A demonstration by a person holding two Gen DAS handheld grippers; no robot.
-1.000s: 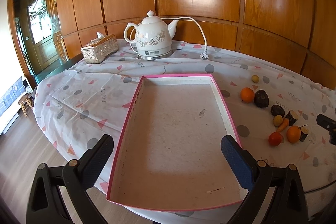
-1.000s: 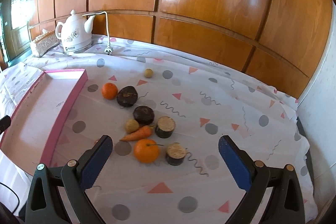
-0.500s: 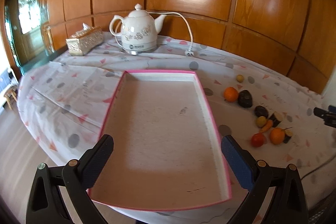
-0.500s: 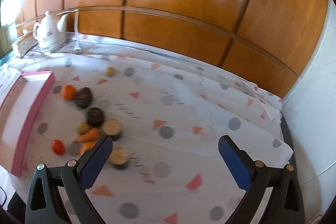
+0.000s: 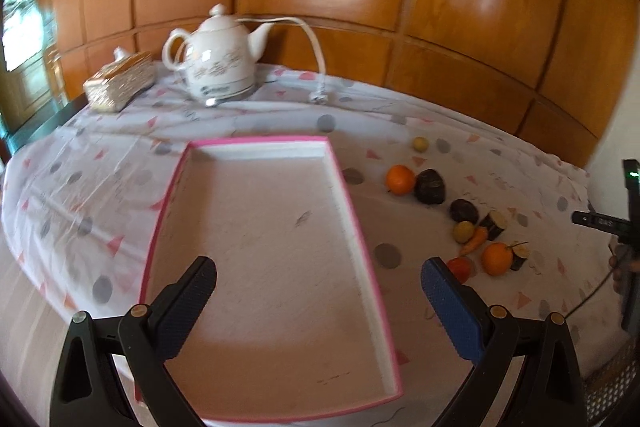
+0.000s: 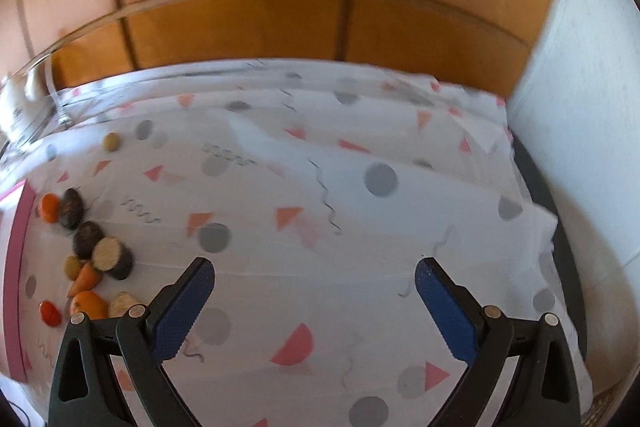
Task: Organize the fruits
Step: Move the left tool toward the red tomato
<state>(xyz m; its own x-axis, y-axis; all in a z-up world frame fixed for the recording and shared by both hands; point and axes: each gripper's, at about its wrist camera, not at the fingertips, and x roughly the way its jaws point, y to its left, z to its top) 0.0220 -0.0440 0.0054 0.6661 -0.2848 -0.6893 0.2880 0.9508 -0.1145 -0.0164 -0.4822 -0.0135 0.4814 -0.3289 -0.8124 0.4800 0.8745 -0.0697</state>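
At the table's far left corner we see a tissue box (image 5: 120, 82), then a white kettle (image 5: 218, 61) along the far edge. Toward the near edge lies the pink-rimmed tray (image 5: 352, 203), nothing in it; our left gripper (image 5: 318, 301) hovers over it, jaws spread wide and holding nothing. Right of the tray, on the patterned tablecloth (image 6: 360, 211), the fruits cluster: an orange (image 5: 399, 179), dark pieces, a small carrot (image 5: 472, 239), a second orange (image 5: 497, 258), a red tomato (image 5: 460, 265). Our right gripper (image 6: 314, 301) hangs over bare cloth right of them, jaws apart, empty.
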